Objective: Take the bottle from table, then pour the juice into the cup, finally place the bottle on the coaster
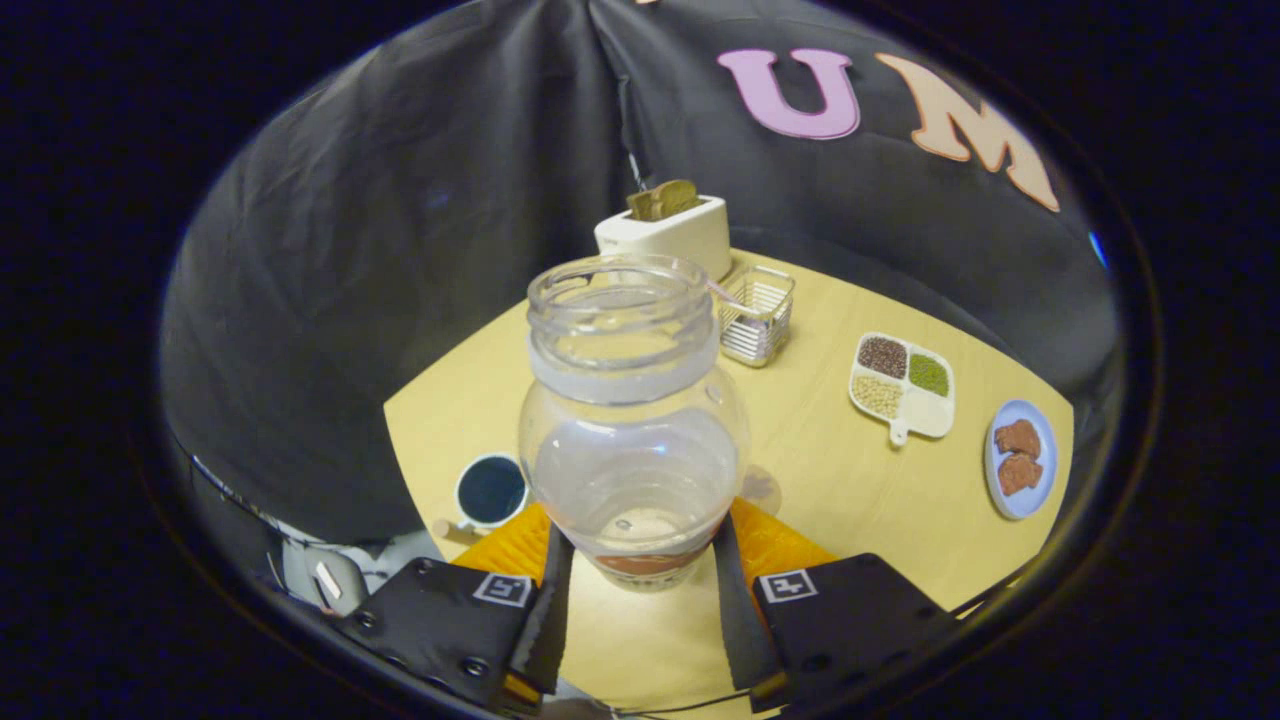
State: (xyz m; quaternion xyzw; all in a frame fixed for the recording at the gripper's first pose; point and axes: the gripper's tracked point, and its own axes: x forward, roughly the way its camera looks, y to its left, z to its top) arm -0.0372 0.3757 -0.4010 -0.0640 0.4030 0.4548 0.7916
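A clear plastic bottle (632, 420) with no cap stands upright between my fingers, and my gripper (640, 580) is shut on its lower body. A thin brown layer of liquid shows near its bottom. Under and behind the bottle lies an orange ribbed coaster (775, 545); I cannot tell whether the bottle touches it. A white cup (491, 491) with dark liquid inside stands on the table just left of the bottle and beyond my left finger.
On the yellow table (830, 480) beyond the bottle stand a white toaster (668, 235) with bread and a wire basket (757, 314). To the right lie a divided dish of grains (903, 385) and a blue plate (1020, 458) with brown food. The table's left edge runs past the cup.
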